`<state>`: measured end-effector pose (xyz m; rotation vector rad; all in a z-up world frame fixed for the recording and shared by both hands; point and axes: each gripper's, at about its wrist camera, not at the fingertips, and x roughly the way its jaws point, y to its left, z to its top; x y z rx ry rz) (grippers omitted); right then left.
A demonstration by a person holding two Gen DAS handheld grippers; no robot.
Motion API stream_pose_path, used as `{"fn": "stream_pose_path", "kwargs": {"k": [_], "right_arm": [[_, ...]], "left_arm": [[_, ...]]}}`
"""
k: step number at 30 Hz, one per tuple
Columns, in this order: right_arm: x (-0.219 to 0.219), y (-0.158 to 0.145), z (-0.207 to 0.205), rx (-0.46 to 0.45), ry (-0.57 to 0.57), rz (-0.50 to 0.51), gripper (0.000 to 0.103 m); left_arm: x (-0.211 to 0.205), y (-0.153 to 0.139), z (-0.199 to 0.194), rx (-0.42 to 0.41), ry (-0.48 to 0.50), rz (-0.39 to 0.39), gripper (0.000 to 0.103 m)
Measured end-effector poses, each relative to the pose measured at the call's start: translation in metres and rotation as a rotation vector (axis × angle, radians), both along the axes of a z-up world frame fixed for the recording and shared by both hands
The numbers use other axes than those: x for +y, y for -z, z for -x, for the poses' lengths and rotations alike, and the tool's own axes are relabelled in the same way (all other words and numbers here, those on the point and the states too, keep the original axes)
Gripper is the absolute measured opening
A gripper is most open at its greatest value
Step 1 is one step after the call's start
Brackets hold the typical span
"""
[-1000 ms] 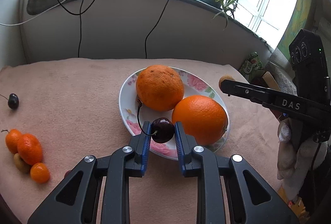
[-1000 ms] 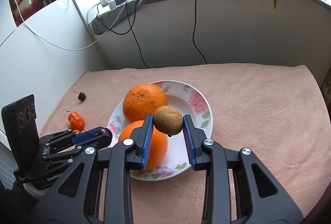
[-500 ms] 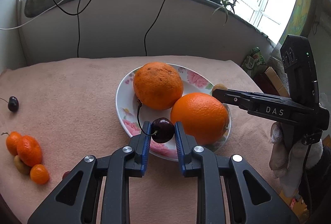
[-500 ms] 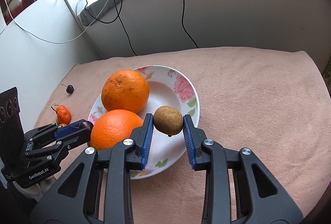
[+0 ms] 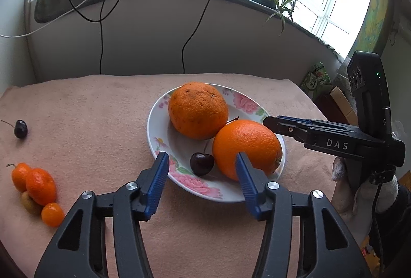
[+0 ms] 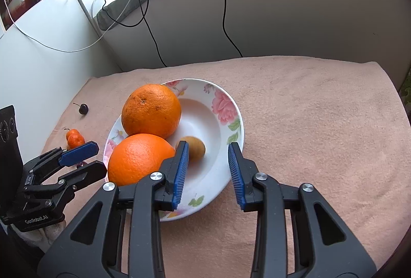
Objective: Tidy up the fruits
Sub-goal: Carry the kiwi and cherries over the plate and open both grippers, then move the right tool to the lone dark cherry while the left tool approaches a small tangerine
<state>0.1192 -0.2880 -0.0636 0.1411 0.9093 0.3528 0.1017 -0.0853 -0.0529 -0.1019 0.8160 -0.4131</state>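
both hand-held grippers, left (image 5: 201, 179) and right (image 6: 208, 171), just spread, cherry (image 5: 202, 163) and kiwi (image 6: 195, 149) loose in plate (image 6: 226, 108).

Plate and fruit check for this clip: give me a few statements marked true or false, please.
1. Two large oranges sit in the floral plate. True.
2. The left gripper is clamped on the cherry. False: its jaws have just been opening and the cherry lies free in the plate.
3. The kiwi lies in the plate. True.
4. Every cherry is in the plate. False: a second cherry lies on the cloth.
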Motion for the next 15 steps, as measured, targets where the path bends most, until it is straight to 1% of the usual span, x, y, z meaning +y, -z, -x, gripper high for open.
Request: {"fn": "stream_pose_path", "kwargs": {"k": [1,3,5,7,15], "right_arm": [[0.001,-0.002,0.001,-0.01,0.01,0.017,0.059],[0.0,-0.005,0.003,-0.03,0.02,0.036,0.066],[-0.001,-0.008,0.004,-0.031,0.029,0.036,0.066],[-0.004,-0.011,0.005,-0.034,0.041,0.034,0.066],[0.001,-0.027,0.016,-0.062,0.046,0.028,0.068]], "left_arm": [[0.0,-0.001,0.0,0.0,-0.004,-0.005,0.055],[0.002,-0.002,0.002,-0.005,-0.012,-0.012,0.056],[0.003,-0.005,0.004,-0.012,-0.017,-0.013,0.058],[0.006,-0.007,0.006,-0.021,-0.027,-0.017,0.064],[0.016,-0.017,0.019,-0.058,-0.051,-0.033,0.065]]}}
